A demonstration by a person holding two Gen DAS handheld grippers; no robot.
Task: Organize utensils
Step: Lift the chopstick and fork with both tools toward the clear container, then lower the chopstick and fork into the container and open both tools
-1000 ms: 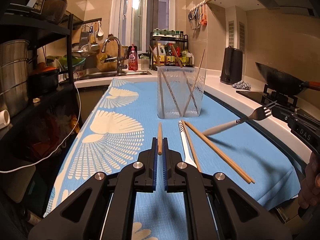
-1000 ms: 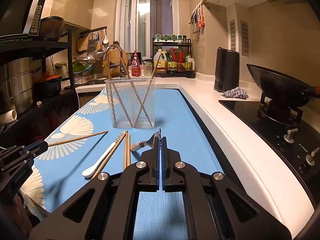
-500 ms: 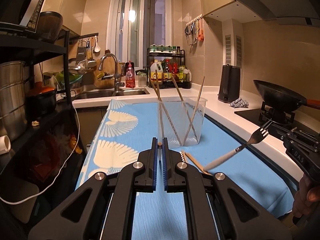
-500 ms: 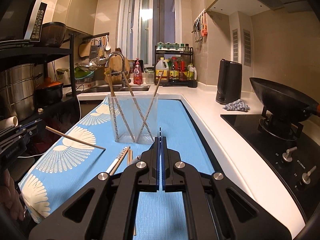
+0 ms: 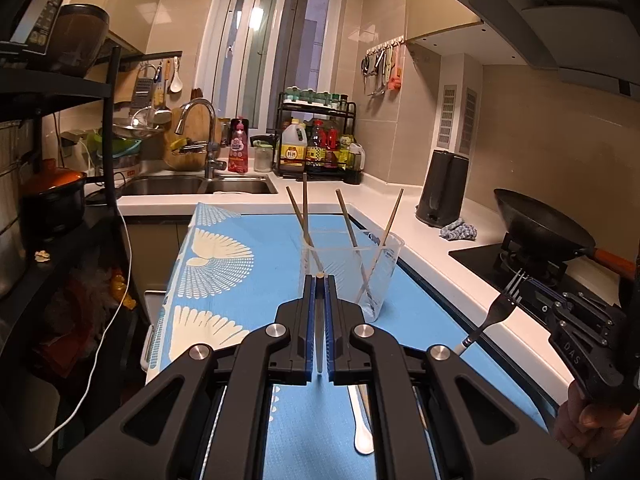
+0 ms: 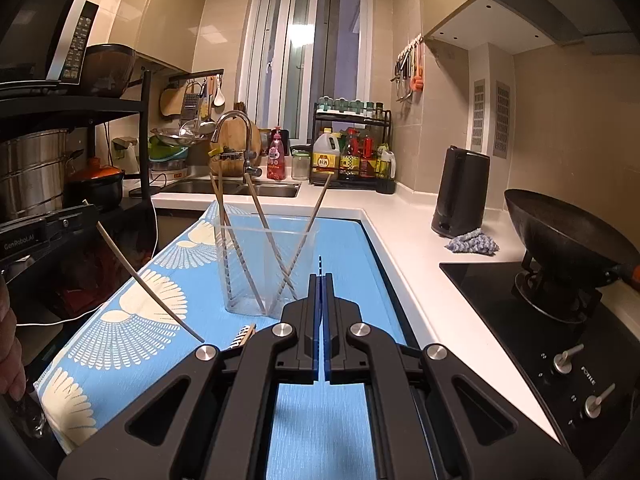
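A clear plastic cup (image 5: 374,276) stands on the blue mat (image 5: 240,280) with several chopsticks leaning in it; it also shows in the right wrist view (image 6: 244,276). My left gripper (image 5: 319,280) is shut on a wooden chopstick (image 5: 319,320), held above the mat just before the cup; the chopstick (image 6: 148,280) points down-right in the right wrist view. My right gripper (image 6: 321,280) is shut on a fork, seen edge-on; in the left wrist view the fork (image 5: 496,312) points up toward the stove, right of the cup. A white spoon (image 5: 360,424) lies on the mat.
A black wok (image 6: 568,236) sits on the hob at right, stove knobs (image 6: 564,360) near the front. A black kettle (image 6: 460,192) and a grey cloth (image 6: 472,242) stand on the white counter. Sink and tap (image 6: 236,140) at the back, a dark shelf rack (image 5: 48,160) at left.
Both grippers have risen from the mat. The left has lifted the chopstick and tipped it steeply downward. The right has lifted the fork higher, closer to the cup.
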